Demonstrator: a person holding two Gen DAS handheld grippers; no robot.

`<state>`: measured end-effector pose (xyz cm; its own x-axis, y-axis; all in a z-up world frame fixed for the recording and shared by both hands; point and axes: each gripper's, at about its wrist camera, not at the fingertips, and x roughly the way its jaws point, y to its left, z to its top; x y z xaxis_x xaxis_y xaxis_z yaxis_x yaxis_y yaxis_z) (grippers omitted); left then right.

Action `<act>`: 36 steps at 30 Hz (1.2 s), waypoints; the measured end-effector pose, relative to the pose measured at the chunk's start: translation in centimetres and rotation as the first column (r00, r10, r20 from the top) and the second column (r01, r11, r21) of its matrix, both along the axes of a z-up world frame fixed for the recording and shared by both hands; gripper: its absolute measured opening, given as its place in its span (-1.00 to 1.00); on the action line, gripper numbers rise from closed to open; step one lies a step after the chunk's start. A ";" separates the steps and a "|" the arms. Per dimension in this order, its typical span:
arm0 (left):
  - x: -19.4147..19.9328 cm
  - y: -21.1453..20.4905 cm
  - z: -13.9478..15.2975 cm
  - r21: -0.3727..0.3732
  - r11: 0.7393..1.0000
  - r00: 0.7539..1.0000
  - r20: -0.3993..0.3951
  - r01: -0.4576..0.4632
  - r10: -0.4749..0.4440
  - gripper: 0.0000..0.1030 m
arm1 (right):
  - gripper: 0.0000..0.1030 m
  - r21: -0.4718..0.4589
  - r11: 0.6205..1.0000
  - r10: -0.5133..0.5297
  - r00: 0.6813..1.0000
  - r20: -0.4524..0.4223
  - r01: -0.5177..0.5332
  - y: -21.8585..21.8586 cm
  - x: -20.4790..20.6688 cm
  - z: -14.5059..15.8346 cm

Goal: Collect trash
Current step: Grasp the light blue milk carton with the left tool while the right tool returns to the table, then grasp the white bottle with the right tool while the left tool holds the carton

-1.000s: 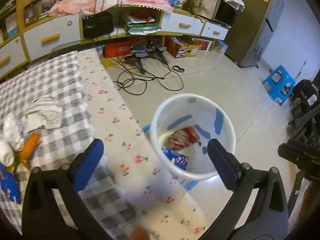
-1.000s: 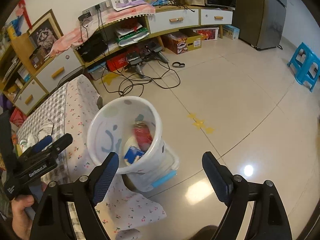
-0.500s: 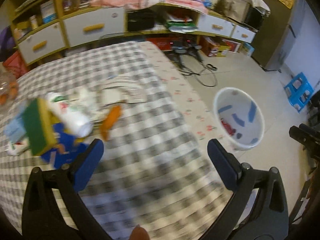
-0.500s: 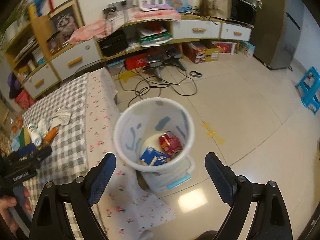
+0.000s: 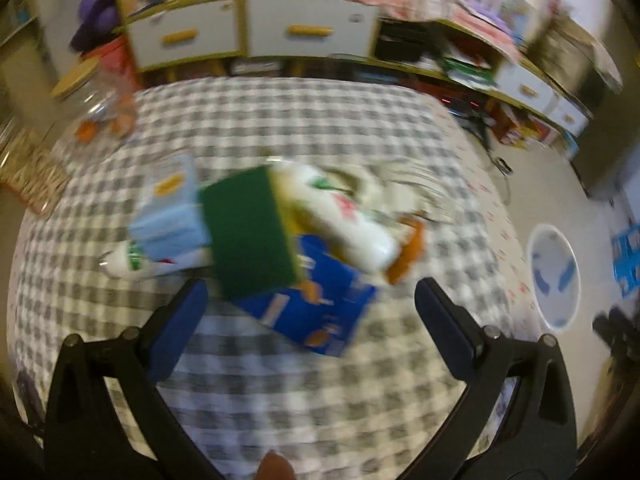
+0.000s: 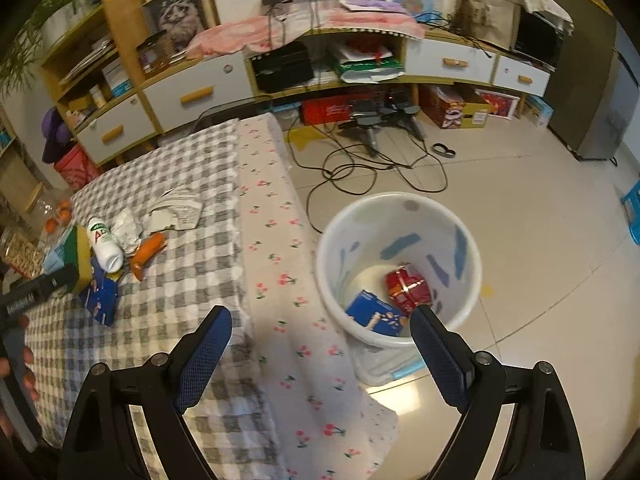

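The fingers (image 5: 182, 330) of the left gripper (image 5: 310, 316) stand wide apart with nothing between them, poised over a heap of litter on the desk (image 5: 280, 380), which wears a grey-and-white checked cloth. The left wrist view is smeared by motion, so labels there cannot be read. In the heap a green-faced sponge (image 5: 250, 236) leans over a dark blue carton (image 5: 316, 312); a white bottle (image 5: 340, 222) with red and green print lies just behind the sponge, an orange wrapper (image 5: 408, 254) sits at the bottle's right end, and a pale blue box (image 5: 170, 208) lies to the sponge's left. What looks like crumpled paper (image 6: 176, 210) lies farther back on the cloth. The right gripper (image 6: 320, 344) also has its fingers (image 6: 206, 354) spread wide and empty, held above the near right edge of the desk where a cherry-print cloth (image 6: 280, 280) hangs toward the floor. Just right of that edge stands a white bin (image 6: 400, 208) on the tiled floor, its mouth open upward, holding a blue packet (image 6: 374, 318) and a red wrapper (image 6: 408, 288) at the bottom. In the right wrist view the left gripper's black body reaches in at the far left edge, near the heap, with part of a hand (image 6: 16, 364) below it.
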<state>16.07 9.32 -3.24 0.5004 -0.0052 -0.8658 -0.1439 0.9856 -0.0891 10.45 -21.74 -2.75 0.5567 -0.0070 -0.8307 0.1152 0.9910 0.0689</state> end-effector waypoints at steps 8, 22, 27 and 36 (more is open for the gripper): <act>2.7 6.4 -1.1 -0.016 0.977 0.977 -0.018 -0.211 0.210 0.87 | 0.79 0.005 1.000 0.021 1.000 0.002 -0.021 3.0 2.1 -0.1; 4.9 11.3 -5.7 -0.296 0.908 0.954 -0.144 -0.296 0.264 0.12 | 0.79 0.044 0.979 0.198 0.980 0.005 -0.198 11.9 6.3 -1.2; 4.1 11.3 -4.7 -0.301 0.921 0.969 -0.109 -0.247 0.224 0.11 | 0.79 0.041 0.959 0.281 0.959 0.023 -0.282 15.1 7.5 -2.0; 2.1 11.6 -1.9 -0.288 0.944 0.987 -0.047 -0.162 0.155 0.11 | 0.56 0.100 0.915 0.387 0.921 0.054 -0.390 20.9 9.6 -3.5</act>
<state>18.18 20.91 -5.11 0.4952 -0.1800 -0.8499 -0.3013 0.8820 -0.3623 20.01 -0.81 -6.25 0.5244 0.3032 -0.7957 -0.2815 0.9437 0.1740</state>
